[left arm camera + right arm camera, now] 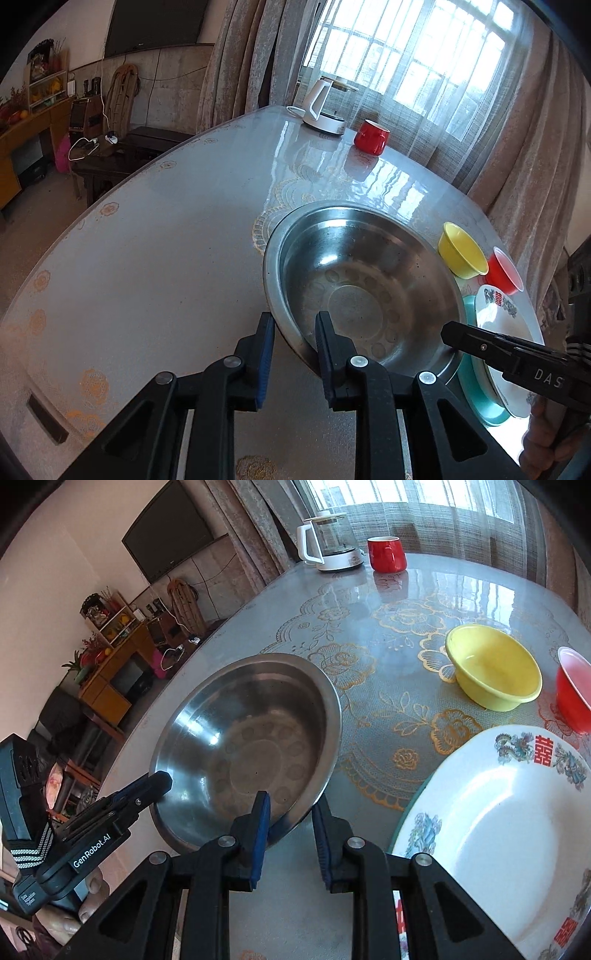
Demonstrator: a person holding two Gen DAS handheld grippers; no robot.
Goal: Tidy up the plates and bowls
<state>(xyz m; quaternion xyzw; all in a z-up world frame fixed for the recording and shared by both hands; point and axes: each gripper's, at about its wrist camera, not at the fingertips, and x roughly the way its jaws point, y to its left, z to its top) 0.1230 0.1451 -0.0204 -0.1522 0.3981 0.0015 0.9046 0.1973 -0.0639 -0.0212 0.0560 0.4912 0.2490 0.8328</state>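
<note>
A: Where is the steel basin sitting?

B: On the round table with the floral cover, tipped a little, both grippers clamped on its near rim

A: How are the hands posed?

B: Both point steeply down toward the table. The left gripper has its blue pads closed narrow on the rim, one finger inside the basin and one outside. The right gripper pinches the rim the same way, further along

A: And the rest of the dishes?

B: Just beside the basin a white plate with red characters lies on a teal plate. Beyond them stand a yellow bowl and a red bowl, apart from each other. A glass kettle and red mug stand at the far edge
</note>
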